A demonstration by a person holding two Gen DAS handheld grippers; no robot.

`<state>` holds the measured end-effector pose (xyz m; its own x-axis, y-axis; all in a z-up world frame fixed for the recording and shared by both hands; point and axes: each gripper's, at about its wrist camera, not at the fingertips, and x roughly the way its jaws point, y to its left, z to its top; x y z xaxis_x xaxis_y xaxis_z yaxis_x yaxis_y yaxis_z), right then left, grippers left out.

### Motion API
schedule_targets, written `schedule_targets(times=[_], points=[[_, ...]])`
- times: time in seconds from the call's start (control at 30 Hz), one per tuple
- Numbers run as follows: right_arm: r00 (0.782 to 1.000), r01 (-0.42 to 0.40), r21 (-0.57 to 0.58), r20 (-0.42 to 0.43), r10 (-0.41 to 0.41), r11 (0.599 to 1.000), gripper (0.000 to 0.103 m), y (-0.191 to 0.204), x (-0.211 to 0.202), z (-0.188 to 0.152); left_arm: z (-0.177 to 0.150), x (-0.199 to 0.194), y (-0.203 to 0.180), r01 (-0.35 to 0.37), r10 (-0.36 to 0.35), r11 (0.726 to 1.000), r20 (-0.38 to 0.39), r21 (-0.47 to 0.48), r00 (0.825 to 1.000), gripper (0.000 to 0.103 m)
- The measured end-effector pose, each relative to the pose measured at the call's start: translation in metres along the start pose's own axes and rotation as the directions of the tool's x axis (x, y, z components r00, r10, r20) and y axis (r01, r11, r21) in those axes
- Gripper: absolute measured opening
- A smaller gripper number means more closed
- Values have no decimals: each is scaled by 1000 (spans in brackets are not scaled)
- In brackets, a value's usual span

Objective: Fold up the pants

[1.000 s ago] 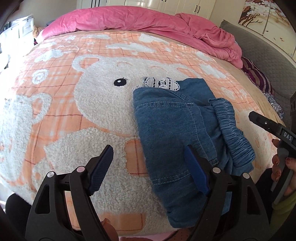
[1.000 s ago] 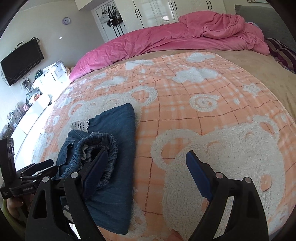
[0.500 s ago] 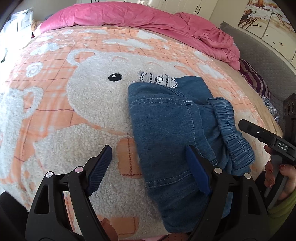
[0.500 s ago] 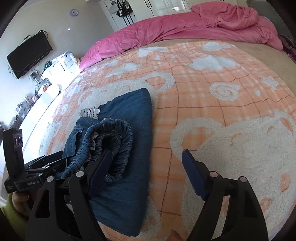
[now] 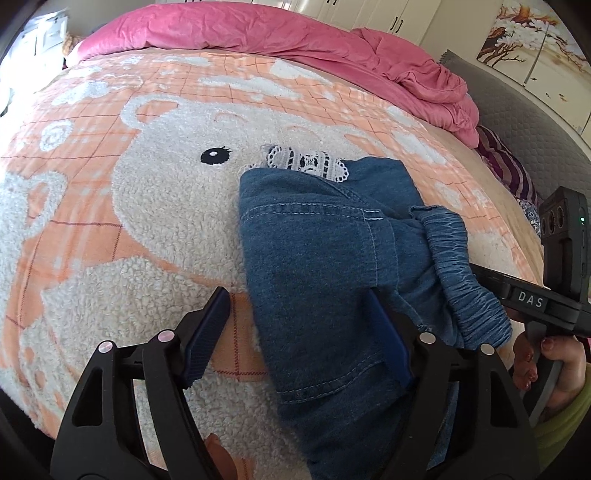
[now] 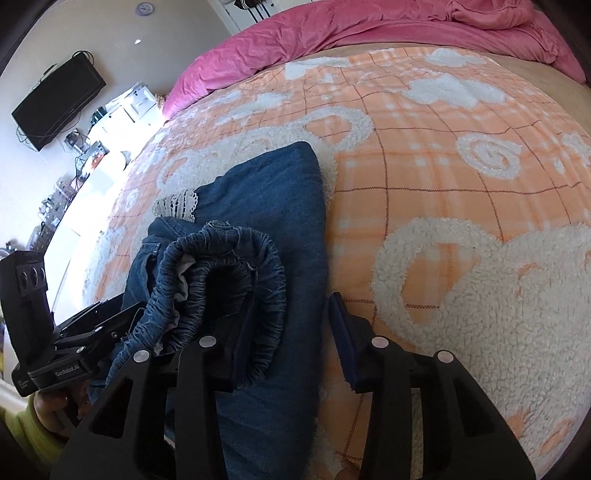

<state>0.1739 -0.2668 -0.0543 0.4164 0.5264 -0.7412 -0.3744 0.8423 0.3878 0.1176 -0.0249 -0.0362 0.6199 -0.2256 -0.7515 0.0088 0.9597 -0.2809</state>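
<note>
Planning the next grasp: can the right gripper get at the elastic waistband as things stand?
Probably yes. The right gripper is open, the bunched waistband lies right at its left finger, uncovered on top of the jeans; nothing blocks it.

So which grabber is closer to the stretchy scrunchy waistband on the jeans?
Right. The right gripper has one finger against the elastic waistband; the left gripper straddles the jeans' other edge, beside it.

Blanket (image 6: pixel 461 177) bare right of pants (image 6: pixel 273 206); duvet (image 5: pixel 258 33) far.
</note>
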Motion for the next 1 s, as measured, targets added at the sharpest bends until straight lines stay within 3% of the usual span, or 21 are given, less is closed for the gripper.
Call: schedule_targets(times=[0.23, 0.33, 0.53, 0.7, 1.0], points=[[1000, -15, 17, -21, 15, 1000, 38, -3, 11, 6, 5, 6, -8, 20, -20, 1000, -1, 2, 1000, 54], [1000, -21, -8, -19, 21, 1000, 27, 1, 10, 4, 6, 8, -10, 24, -24, 1000, -4, 4, 1000, 52], [999, 11, -85, 33, -8, 996, 13, 18, 4, -2, 3, 2, -23, -3, 1, 997, 29, 74, 1000, 35], [996, 20, -118, 94, -9, 993, 11, 29, -7, -6, 4, -6, -23, -3, 0, 998, 48, 69, 999, 23], [987, 11, -157, 160, 14, 988, 11, 45, -24, -10, 7, -20, -23, 37, -41, 998, 70, 57, 997, 17]])
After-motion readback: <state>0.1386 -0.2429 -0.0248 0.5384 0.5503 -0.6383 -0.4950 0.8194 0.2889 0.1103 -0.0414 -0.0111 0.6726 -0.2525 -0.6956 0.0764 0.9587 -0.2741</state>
